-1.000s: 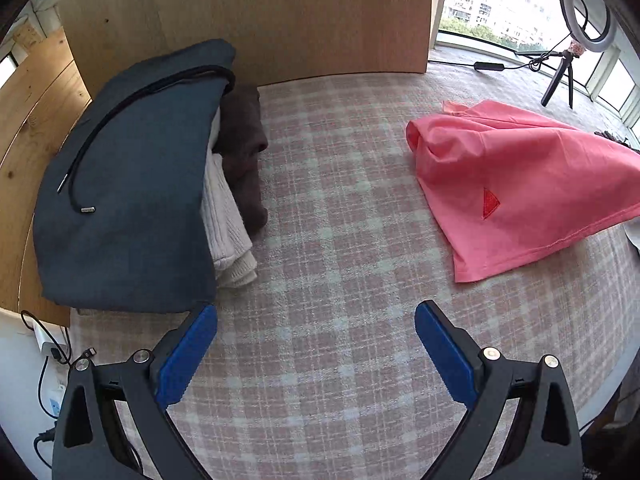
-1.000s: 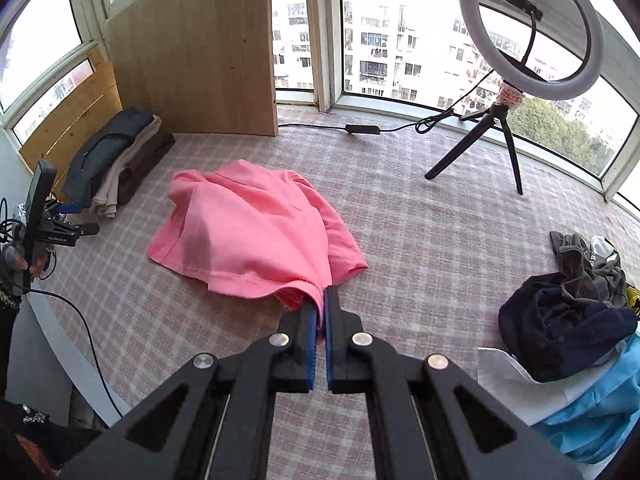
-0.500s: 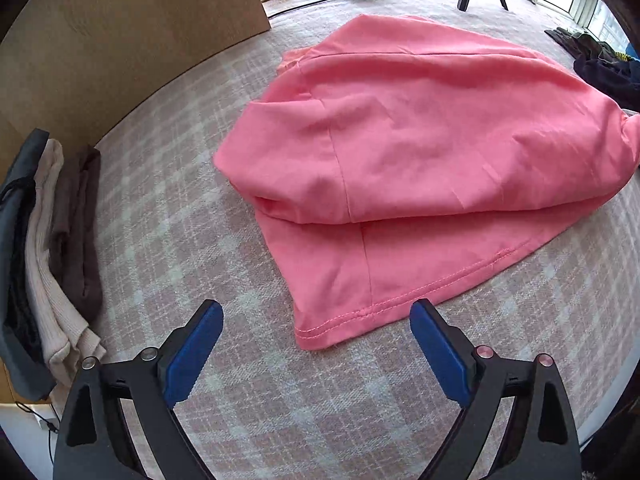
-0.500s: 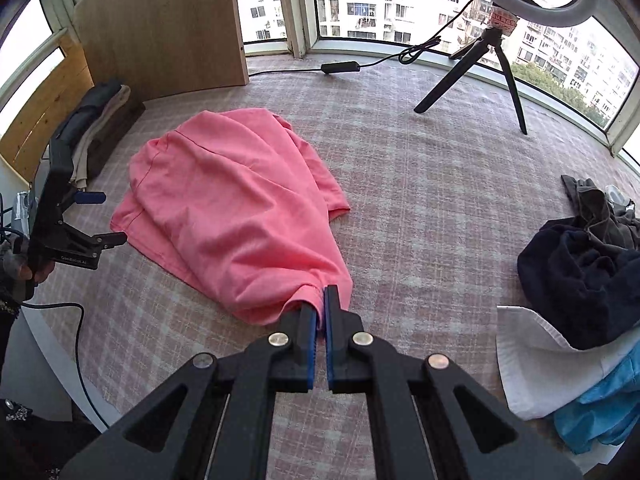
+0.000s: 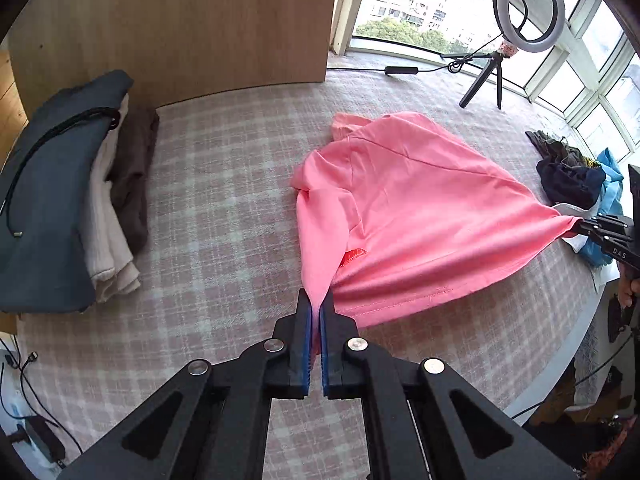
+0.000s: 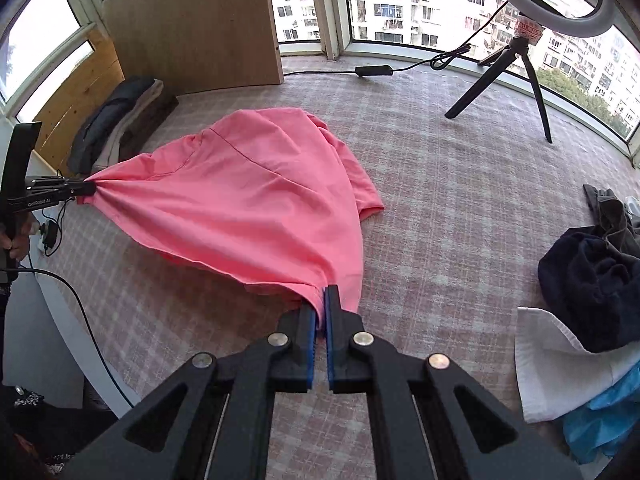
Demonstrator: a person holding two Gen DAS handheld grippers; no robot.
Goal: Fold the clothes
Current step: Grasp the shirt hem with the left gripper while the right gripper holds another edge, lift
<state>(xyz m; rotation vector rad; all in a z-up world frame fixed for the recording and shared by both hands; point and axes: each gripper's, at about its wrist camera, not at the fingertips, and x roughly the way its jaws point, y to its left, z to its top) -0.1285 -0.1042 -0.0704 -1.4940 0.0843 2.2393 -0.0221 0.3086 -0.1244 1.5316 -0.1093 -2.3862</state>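
Note:
A pink T-shirt (image 5: 408, 208) lies partly lifted on the checked table cover; it also shows in the right wrist view (image 6: 248, 208). My left gripper (image 5: 315, 304) is shut on one hem corner of the shirt. My right gripper (image 6: 322, 300) is shut on the opposite hem corner. The hem is stretched taut between the two grippers. The left gripper also shows in the right wrist view (image 6: 90, 189) at the far left, and the right gripper shows in the left wrist view (image 5: 578, 225) at the far right.
A stack of folded clothes (image 5: 72, 200) lies at the left against a wooden panel (image 5: 192, 24). A heap of unfolded clothes (image 6: 592, 280) sits at the right. A ring light on a tripod (image 6: 520, 64) and its cable stand at the back by the windows.
My left gripper was open and empty above the table; it has moved to the shirt's hem and shut on it. The right gripper has pulled its corner back, stretching the shirt.

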